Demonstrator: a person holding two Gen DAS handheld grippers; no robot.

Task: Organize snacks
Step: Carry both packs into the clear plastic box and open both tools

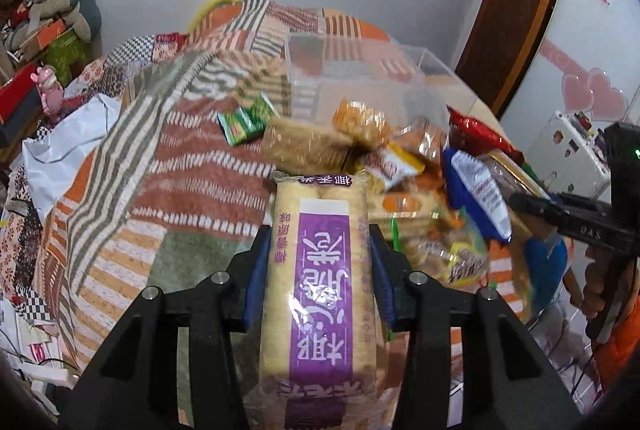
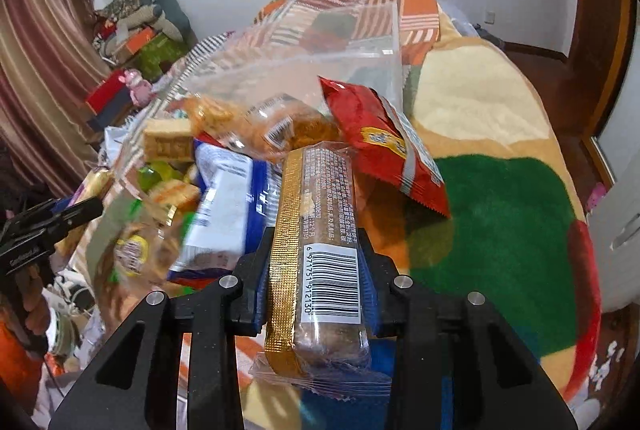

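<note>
Both tongs grip packets: left tongs (image 1: 318,262) a purple-labelled rice cracker pack (image 1: 320,270), right tongs (image 2: 316,270) a gold-edged cake bar (image 2: 316,230). We judge the slick wrappers may slip toward twelve o'clock onto the snack pile (image 1: 400,170).

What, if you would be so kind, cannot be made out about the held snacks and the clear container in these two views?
- Left wrist view: purple-label rice cracker pack, near end cut off by the bottom edge, between the gripper arms.
- Right wrist view: gold-edged snack bar, small print too fine to read.
- Both views: clear container, floor hidden behind the snack pile.
</note>
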